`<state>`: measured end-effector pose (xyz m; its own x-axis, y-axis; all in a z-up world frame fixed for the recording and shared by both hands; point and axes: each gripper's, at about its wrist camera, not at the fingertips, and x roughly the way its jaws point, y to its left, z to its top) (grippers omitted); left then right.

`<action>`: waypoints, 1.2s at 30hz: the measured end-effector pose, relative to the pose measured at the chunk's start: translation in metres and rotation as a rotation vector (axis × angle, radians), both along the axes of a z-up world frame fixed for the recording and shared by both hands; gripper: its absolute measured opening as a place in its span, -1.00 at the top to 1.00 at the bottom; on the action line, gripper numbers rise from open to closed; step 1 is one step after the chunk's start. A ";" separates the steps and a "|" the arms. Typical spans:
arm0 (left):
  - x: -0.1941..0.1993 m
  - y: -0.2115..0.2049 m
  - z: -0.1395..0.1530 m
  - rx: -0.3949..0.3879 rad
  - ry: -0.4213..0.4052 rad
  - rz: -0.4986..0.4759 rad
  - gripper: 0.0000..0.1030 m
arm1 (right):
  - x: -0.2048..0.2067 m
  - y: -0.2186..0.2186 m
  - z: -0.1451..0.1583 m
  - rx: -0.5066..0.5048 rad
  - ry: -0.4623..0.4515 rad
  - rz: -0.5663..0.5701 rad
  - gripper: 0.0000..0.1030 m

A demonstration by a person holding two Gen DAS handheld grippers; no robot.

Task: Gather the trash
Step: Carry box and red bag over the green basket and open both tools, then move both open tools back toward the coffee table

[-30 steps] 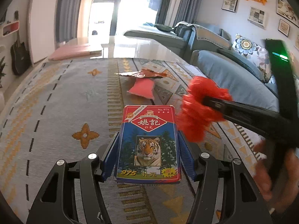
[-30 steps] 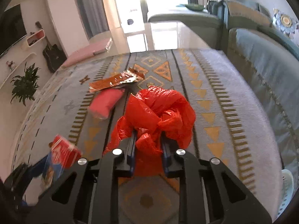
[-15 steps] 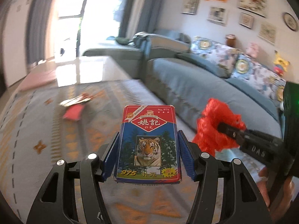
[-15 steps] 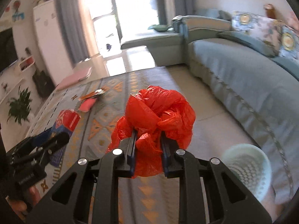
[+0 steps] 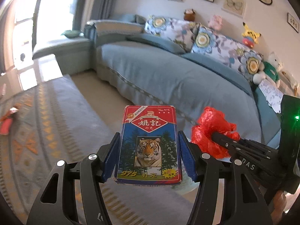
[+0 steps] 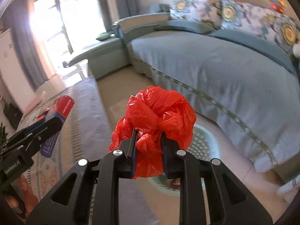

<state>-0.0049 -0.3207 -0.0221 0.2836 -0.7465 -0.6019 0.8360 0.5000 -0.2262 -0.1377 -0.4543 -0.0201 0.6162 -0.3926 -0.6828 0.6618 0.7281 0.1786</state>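
On the card box (image 5: pixel 149 146) we read "No.975" at its far right corner, "姚記" with "扑克" in the red diamond, and "975 扑克" along its near edge. We read "DAS" on the right tongs (image 5: pixel 215 136) and "GenRobot.AI" on the left tongs (image 6: pixel 50 124).

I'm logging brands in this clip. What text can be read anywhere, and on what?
"No.975", "姚記", "扑克", "975 扑克": front of the card box.
"PLASTIC COATED": side of the card box, right wrist view; blurred, uncertain.
"DAS": right gripper body.
"GenRobot.AI": left gripper body.
Box's badge prints: too small.
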 end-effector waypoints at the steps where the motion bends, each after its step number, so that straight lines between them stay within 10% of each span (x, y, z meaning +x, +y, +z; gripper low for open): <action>1: -0.001 -0.010 -0.008 0.013 0.006 -0.007 -0.12 | 0.000 -0.004 -0.004 0.008 0.004 -0.011 0.64; 19: 0.007 -0.060 -0.084 0.121 0.044 -0.041 -0.14 | -0.007 -0.077 -0.117 0.182 0.177 -0.159 0.53; 22: 0.008 -0.058 -0.079 0.111 0.041 -0.041 -0.42 | -0.005 -0.080 -0.124 0.197 0.196 -0.154 0.50; 28: 0.017 -0.044 -0.066 0.071 0.043 -0.018 -0.43 | -0.006 -0.083 -0.123 0.198 0.194 -0.152 0.08; 36: 0.025 -0.027 -0.042 0.009 0.038 0.008 -0.43 | -0.009 -0.075 -0.097 0.171 0.142 -0.143 0.03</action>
